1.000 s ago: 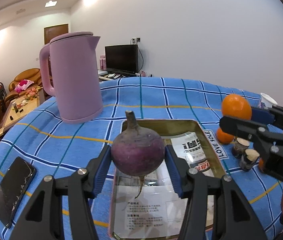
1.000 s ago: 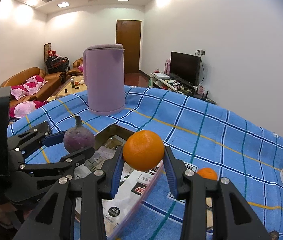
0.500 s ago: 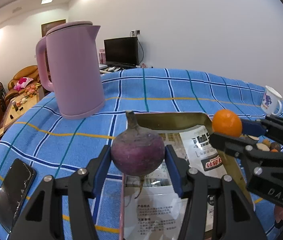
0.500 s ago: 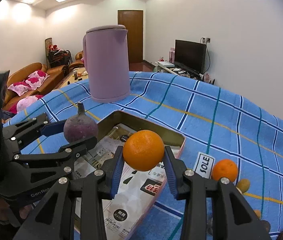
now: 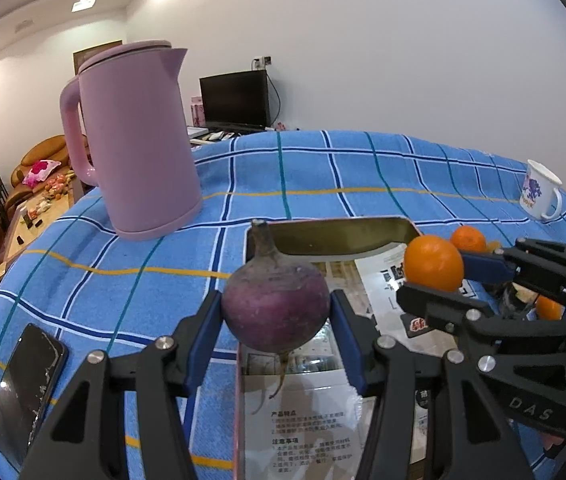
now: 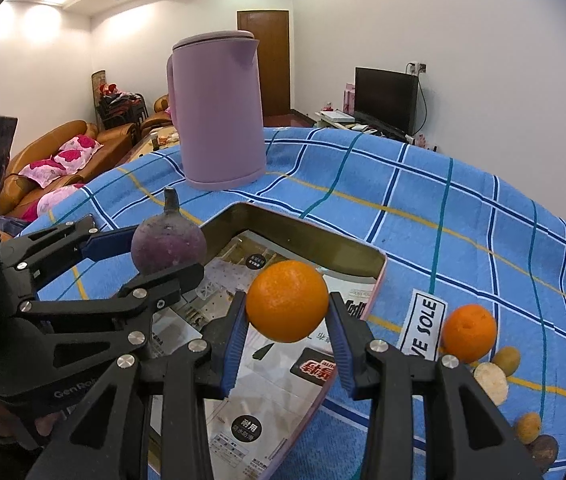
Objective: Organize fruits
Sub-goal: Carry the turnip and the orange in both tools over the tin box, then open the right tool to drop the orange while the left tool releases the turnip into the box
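Left claw (image 5: 276,334): I've carried the turnip (image 5: 275,312) forward over the tray (image 5: 335,234).
Right claw (image 6: 287,340): my orange (image 6: 287,301) now over tray's paper lining.

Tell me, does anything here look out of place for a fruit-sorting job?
Yes. The left gripper holds a purple turnip-like root, a vegetable rather than fruit, while the right gripper holds an orange. A phone and pink kettle also share the table.

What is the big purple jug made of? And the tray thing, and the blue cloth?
The purple jug looks like matte plastic: smooth, even colour, soft dull shine. The tray seems to be metal, since its inner wall is golden and mirror-like; printed paper lines its bottom. The blue cloth looks like woven fabric, towel-like, with a fine fuzzy texture and soft folds.
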Demonstrator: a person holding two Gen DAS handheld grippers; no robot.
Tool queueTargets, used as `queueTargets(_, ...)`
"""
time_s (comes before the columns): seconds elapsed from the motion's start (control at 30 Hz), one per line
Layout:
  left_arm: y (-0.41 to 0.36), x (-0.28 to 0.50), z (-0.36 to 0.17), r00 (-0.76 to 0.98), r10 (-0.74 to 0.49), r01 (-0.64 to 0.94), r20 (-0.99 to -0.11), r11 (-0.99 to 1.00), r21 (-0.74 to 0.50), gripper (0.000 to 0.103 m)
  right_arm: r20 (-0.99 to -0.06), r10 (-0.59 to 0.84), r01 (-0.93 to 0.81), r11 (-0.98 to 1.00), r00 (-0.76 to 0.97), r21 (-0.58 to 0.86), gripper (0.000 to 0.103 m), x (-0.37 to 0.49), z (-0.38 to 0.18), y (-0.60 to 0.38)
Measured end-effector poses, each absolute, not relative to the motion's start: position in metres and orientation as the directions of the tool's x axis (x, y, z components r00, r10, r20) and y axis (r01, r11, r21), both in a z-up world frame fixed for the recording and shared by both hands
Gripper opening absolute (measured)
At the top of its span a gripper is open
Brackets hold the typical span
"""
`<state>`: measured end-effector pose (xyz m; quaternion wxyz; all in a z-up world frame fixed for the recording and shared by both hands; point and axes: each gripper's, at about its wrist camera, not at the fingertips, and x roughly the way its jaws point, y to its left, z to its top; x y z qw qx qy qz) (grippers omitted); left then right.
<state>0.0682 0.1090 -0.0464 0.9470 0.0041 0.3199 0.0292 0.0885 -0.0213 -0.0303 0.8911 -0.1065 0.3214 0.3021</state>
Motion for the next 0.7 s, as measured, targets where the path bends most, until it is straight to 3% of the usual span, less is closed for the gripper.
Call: queueTargets(0.7, 0.136, 0.078, -0.055, 0.783, 0.069, -0.065, -0.619, 0.997, 0.029, 0.058, -0.647, 0.494, -0.626, 0.779, 0.581, 0.033, 0.042, 0.090, -0.044, 0.004)
